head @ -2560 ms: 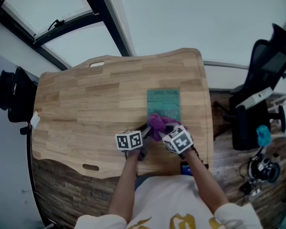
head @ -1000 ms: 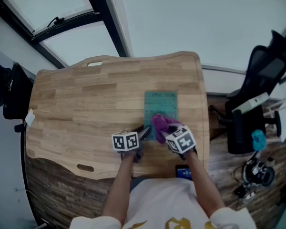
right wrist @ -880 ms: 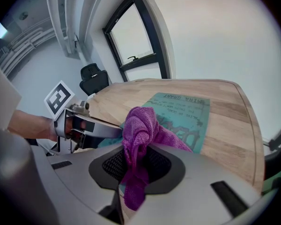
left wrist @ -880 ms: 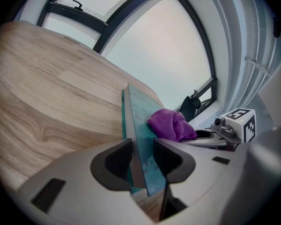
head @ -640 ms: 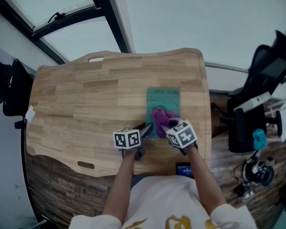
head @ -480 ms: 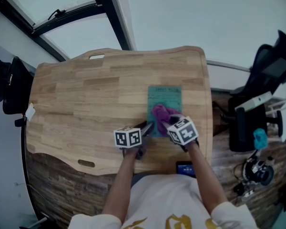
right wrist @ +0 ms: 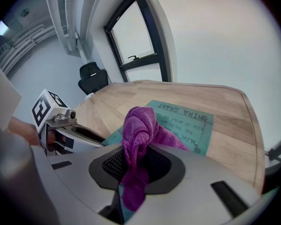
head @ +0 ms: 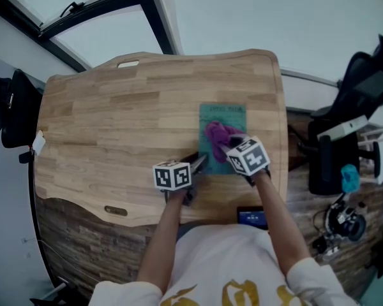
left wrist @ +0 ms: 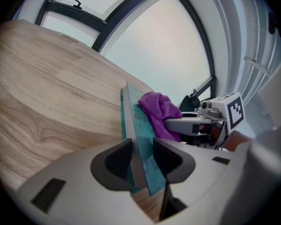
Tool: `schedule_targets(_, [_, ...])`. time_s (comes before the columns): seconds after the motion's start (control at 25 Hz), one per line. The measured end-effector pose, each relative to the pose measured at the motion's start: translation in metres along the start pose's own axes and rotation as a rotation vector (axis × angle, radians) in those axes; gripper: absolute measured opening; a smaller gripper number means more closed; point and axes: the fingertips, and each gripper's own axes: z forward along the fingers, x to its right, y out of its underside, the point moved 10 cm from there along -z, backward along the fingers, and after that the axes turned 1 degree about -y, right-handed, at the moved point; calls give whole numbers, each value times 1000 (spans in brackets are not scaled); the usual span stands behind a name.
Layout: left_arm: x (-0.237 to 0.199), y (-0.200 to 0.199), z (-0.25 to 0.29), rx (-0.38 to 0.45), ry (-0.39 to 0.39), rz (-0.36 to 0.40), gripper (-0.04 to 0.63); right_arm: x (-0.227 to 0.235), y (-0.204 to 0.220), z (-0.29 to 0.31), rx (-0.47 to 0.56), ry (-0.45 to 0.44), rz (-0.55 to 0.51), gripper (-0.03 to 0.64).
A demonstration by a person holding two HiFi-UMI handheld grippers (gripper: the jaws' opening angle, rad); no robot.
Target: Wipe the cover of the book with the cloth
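Head view: the near end of the thin teal book (head: pixel 222 121) is covered by the bunched purple cloth (head: pixel 217 132) and by the right gripper (head: pixel 230 148), so its near edge cannot be traced there. Print on the cover is too small to read from above. A small dark device with a blue-lit screen (head: pixel 251 218) shows beside the right forearm at the table's near edge. I cannot tell whether it lies on the table or below it.

Left gripper view: the left gripper (left wrist: pixel 141 161) has its jaws closed on the book's (left wrist: pixel 138 125) near left edge. The teal cover and pale page block stand between the two pads, and the edge looks tipped up off the wood. From above, the left gripper (head: pixel 198 163) shows only as dark tips meeting the book's side. The cloth (left wrist: pixel 159 111) rests on the cover beyond the jaws.

Right gripper view: the right gripper (right wrist: pixel 136 165) has its jaws pinched together on a fold of the cloth (right wrist: pixel 139 125). A tail hangs down between them and the bulk lies forward on the cover. Past the cloth the far end of the book (right wrist: pixel 189 121) is bare, and the words "MIRA GRANT" read clearly there.

Edges and room: the book sits in the right half of the pale wooden table (head: pixel 115 120), near its right edge, with a strip of wood between. Broad bare wood lies to the left and beyond. A black office chair (head: pixel 364 85) stands off the right side, well apart.
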Motion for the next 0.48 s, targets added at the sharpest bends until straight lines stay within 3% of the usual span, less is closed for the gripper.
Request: schedule_targets(0.48, [-3, 3, 1, -11, -5, -15, 144, 14, -15, 5, 12, 1, 12, 74])
